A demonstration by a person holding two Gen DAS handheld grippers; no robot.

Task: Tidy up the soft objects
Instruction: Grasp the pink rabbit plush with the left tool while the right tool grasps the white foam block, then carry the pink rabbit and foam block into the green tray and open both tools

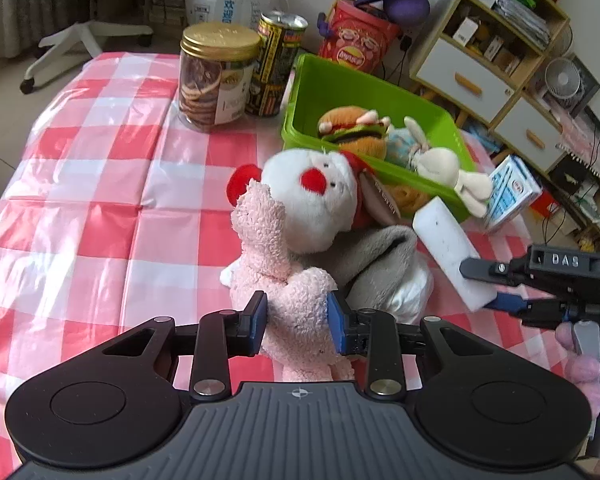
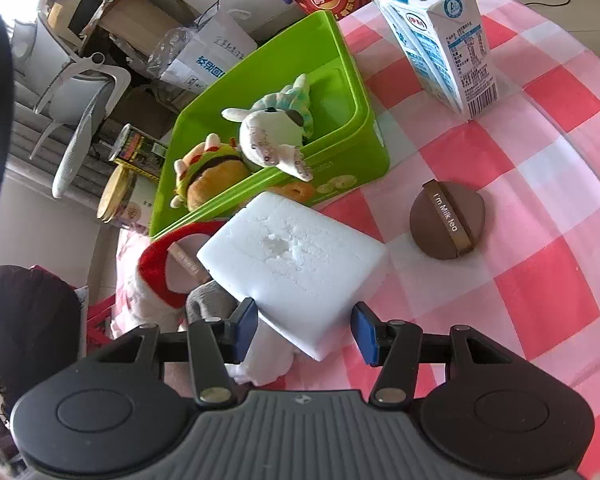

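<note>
- Two soft toys, a burger plush (image 1: pixel 354 128) and a small rabbit doll (image 1: pixel 428 156), already lie in the green bin (image 1: pixel 324 92), so I judge the sorting partly done, with a pile left on the checked tablecloth (image 1: pixel 100 160).
- I have my left gripper (image 1: pixel 298 320) around the pink plush (image 1: pixel 288 276): its blue pads (image 1: pixel 260 312) sit on either side of the toy's body and seem to press into the fleece, a pinch rather than a wide spread.
- My right gripper (image 2: pixel 304 330) has its fingers spread with the white foam block (image 2: pixel 296 268) between them; I see a gap at the right pad, so I cannot call it gripped.
- Behind the pink plush lie a white toy with a red nose (image 1: pixel 316 192) and a grey cloth (image 1: pixel 380 264), touching it.
- Next, I judge, the pink plush needs lifting clear of the pile and carrying over the bin's near wall, without dragging its neighbours.
</note>
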